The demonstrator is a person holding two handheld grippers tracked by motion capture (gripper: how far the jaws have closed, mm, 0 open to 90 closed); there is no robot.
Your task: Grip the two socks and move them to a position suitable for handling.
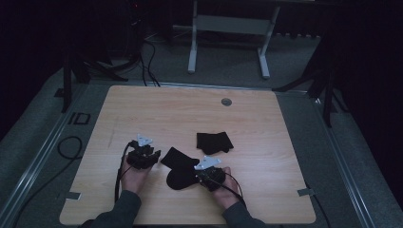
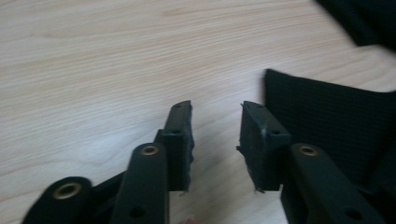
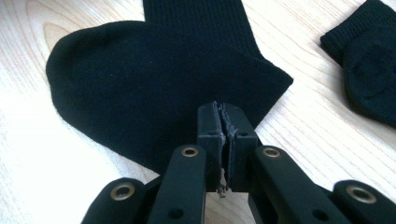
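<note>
From the high view I see the spread sock [image 1: 179,171] on the worktop [image 1: 157,109] between my hands, the folded sock [image 1: 214,142] just beyond it. In the left gripper view, my left tongs [image 2: 215,126] stand apart beside the spread sock's cuff, nothing between them, ready to bite. In the right gripper view, my right tongs [image 3: 223,122] are together at the spread sock's edge; whether cloth is pinched I cannot tell.

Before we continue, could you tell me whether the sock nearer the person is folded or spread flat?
Folded: in the right gripper view, the near sock shows its foot part doubled over the ribbed leg.
</note>
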